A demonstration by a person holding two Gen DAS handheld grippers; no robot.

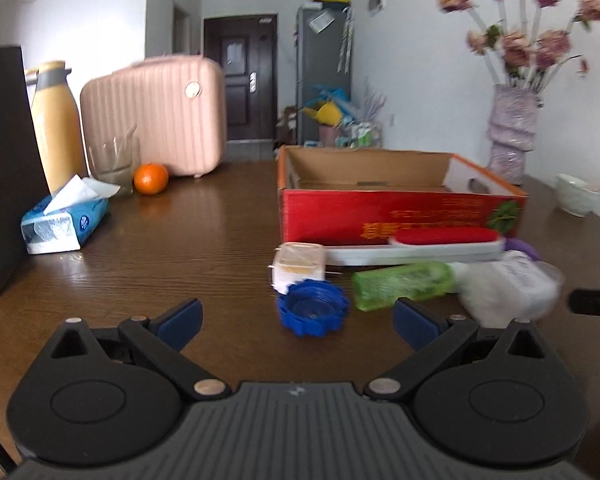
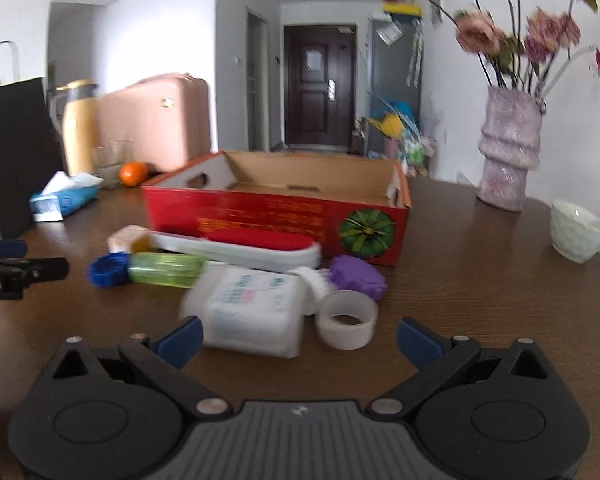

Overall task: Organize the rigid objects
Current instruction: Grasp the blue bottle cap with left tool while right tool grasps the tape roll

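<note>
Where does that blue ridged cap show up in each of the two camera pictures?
Left wrist view: the blue ridged cap lies low centre, just ahead of the open gripper.
Right wrist view: the cap lies left of middle, beside the green bottle.
Shared landmark: the red cardboard box behind it.

Dark wood-grain bench (image 1: 188, 248) carried everything. Red cardboard box (image 2: 276, 216) sat mid-bench, open-topped. Just in front of box: red-topped brush (image 2: 260, 246), green bottle (image 2: 166, 270), blue cap (image 1: 312, 314), purple cap (image 2: 356, 276), white plastic bottle (image 2: 256, 312) lying down, tape roll (image 2: 346, 318). Left of box: tissue pack (image 1: 66, 222), orange (image 1: 151, 178), pink case (image 1: 156, 114). Right of box: vase (image 2: 508, 152), white cup (image 2: 576, 230).
</note>
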